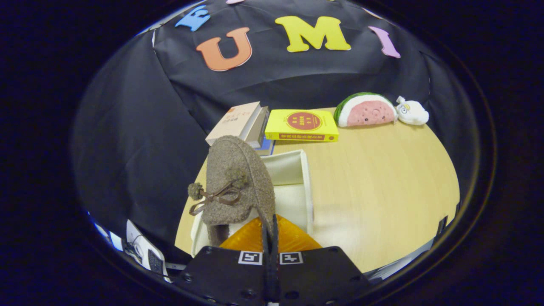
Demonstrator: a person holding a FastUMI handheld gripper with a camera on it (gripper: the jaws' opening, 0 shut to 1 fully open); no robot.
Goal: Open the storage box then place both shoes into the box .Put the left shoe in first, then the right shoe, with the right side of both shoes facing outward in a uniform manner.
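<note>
A brown fuzzy shoe with a pompom lace bow hangs just ahead of my fingers, toe pointing away and up. My gripper is shut on the thin rim of its opening. Directly under and beyond the shoe stands the white storage box, open, with its pale inside showing past the shoe. The shoe covers the box's left part. I cannot tell from here whether it is the left or the right shoe.
The box stands on a light wooden table. Behind it lie stacked books and a yellow book. A watermelon plush and a small white plush sit at the far right, against the black cloth wall.
</note>
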